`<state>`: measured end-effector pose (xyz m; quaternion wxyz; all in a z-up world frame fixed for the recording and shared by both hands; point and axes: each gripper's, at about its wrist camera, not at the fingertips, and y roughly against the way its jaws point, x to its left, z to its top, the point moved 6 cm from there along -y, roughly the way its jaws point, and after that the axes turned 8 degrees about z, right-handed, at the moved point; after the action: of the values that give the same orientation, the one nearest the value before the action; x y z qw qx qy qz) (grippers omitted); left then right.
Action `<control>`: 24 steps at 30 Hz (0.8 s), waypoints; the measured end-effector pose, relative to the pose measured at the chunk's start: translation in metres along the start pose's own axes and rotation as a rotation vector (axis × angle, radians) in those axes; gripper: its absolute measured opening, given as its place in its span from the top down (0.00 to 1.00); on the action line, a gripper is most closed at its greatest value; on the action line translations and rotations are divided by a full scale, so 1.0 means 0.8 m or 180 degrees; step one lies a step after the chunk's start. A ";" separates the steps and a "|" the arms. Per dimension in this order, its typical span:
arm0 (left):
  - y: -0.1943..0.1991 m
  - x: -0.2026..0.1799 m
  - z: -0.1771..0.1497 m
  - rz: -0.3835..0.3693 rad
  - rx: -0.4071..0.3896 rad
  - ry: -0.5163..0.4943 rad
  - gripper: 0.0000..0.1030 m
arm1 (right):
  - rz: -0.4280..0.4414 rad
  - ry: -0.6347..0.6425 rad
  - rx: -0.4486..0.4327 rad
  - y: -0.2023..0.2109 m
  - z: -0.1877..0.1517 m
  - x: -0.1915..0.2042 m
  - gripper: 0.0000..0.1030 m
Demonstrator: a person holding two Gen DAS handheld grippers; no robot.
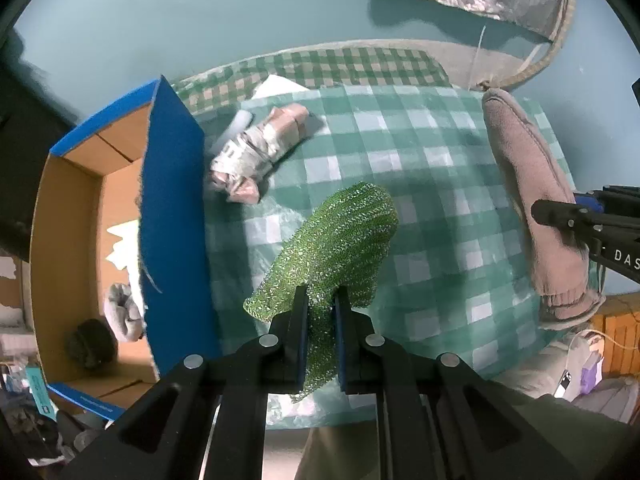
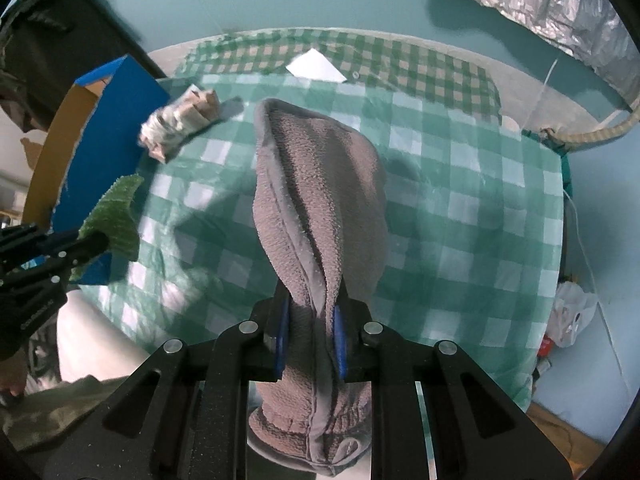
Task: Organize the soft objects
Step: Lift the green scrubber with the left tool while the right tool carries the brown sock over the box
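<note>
Between the left gripper's [image 1: 320, 300] 2 closed fingers hangs a green mesh scrubber [image 1: 336, 244], pinched at one end, probably so it lifts clear of the checked tablecloth [image 1: 440, 184]. It angles forward and down, beside the blue cardboard box [image 1: 168, 184], likely its destination. Right gripper [image 2: 310, 320] clamps a gray towel mitt [image 2: 320, 184] likewise, raised mid-table. A wrapped bundle [image 1: 256, 152] lies near the box.

Both wrist views look down, close, sharing the checkered cloth [image 1: 420, 168].
</note>
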<state>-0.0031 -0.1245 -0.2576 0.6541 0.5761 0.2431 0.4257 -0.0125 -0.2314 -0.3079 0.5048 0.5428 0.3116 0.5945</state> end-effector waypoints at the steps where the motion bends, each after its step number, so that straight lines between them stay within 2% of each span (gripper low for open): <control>1: 0.002 0.002 0.002 -0.0001 -0.0013 0.0011 0.89 | 0.0009 0.0013 -0.0010 0.003 0.003 0.003 0.84; 24: 0.042 0.071 0.011 0.0133 -0.0163 0.0439 0.89 | 0.0170 0.0391 -0.0218 0.048 0.055 0.084 0.84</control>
<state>0.0245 -0.0825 -0.2133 0.6412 0.5334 0.2645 0.4840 0.0265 -0.1876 -0.2412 0.4869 0.4958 0.3069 0.6503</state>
